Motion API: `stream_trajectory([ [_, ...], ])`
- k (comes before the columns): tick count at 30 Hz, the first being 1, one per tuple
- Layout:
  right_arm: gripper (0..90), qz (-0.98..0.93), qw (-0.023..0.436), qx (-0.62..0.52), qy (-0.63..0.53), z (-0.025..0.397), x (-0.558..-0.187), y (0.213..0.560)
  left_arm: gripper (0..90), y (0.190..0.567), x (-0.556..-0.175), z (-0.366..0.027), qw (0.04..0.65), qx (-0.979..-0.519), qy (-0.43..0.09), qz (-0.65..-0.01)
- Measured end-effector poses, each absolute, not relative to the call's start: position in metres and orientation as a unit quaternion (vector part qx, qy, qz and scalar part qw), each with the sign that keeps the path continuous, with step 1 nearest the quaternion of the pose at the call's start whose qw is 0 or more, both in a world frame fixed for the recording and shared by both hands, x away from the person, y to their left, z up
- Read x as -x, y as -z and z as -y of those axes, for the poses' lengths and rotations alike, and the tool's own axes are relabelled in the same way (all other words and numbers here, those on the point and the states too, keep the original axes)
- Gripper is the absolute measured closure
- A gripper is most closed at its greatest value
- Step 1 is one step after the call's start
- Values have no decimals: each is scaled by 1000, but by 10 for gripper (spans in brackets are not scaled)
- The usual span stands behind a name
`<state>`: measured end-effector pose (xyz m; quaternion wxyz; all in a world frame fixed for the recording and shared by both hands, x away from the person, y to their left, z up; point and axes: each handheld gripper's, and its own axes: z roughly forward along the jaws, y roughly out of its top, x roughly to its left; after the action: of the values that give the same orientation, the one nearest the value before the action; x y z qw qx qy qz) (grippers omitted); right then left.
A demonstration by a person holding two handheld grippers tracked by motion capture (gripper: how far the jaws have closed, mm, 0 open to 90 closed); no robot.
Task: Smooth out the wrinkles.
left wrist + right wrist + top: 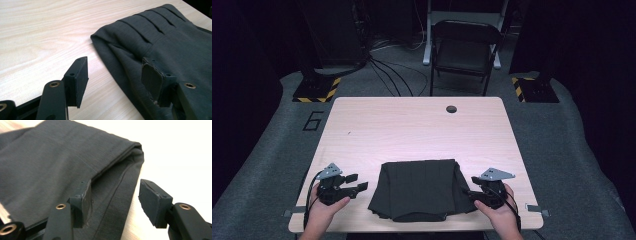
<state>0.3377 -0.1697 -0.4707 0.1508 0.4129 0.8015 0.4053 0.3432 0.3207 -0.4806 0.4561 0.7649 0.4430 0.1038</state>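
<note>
Garment: a folded dark grey cloth garment (419, 190) is lying at the near middle of the pale wooden table (412, 125).
Left gripper (115, 75): jaws standing spread — one over bare wood, one over the cloth's edge.
Right gripper (115, 200): jaws gaping too — straddling the garment's right edge, gripping nothing.

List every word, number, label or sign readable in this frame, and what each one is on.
"6": a large dark numeral on the grey floor, left of the table.
Yellow-and-black hazard stripes, no text: on the two stand bases on the floor at far left and far right.
No readable text on the cloth, the table, the chair or either gripper.
</note>
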Motion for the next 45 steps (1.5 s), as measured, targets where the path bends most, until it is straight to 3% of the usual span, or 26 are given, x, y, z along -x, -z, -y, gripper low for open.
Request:
stream_trajectory([
  [16,431,-801,132,-438,-386,173,-354,499,390,499,-354,-329,431,-767,-118,-461],
  [29,425,-799,126,-448,-379,178,-359,503,387,505,-358,-332,408,-768,-143,-473],
  [45,427,-797,137,-450,-378,183,-353,504,382,506,-367,-323,401,-776,-131,-468],
])
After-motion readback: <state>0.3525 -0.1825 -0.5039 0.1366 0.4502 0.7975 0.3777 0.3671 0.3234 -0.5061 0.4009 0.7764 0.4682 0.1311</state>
